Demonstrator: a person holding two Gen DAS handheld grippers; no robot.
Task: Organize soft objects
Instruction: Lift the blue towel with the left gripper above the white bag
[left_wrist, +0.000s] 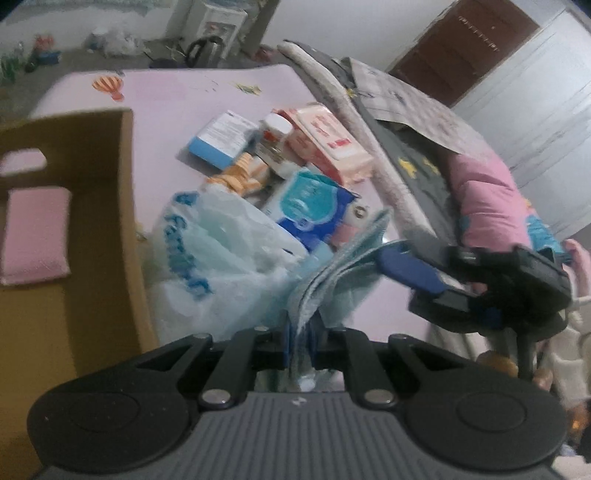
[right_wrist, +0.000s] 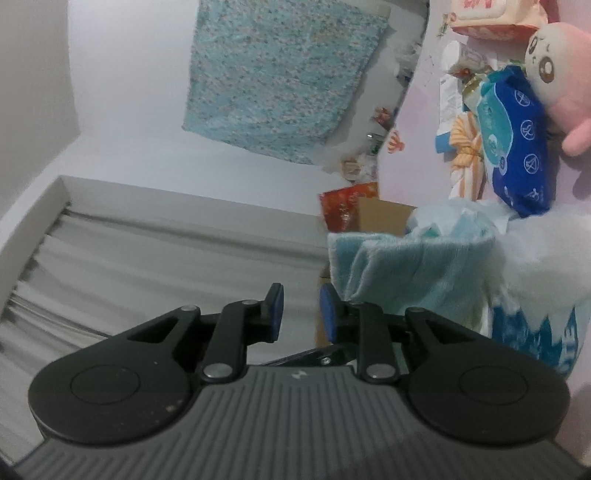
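Left wrist: left tool (left_wrist: 299, 345), lower centre, clenched on a soft, folded blue cloth (left_wrist: 332, 284). Cardboard box (left_wrist: 99, 221) at left holds a pink pad (left_wrist: 35, 234).

Right wrist: right tool (right_wrist: 301, 314) released, nothing between its blue pads; fuzzy cloth (right_wrist: 406, 266) just right of it.

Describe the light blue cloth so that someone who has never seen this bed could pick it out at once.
Start at the pink bed sheet and find the pile of packets beside the cardboard box. At the pile's near edge, by the crinkled plastic bag, the light blue cloth hangs folded. Alone among its neighbours, it is fuzzy fabric, pinched in the left hand-held gripper.
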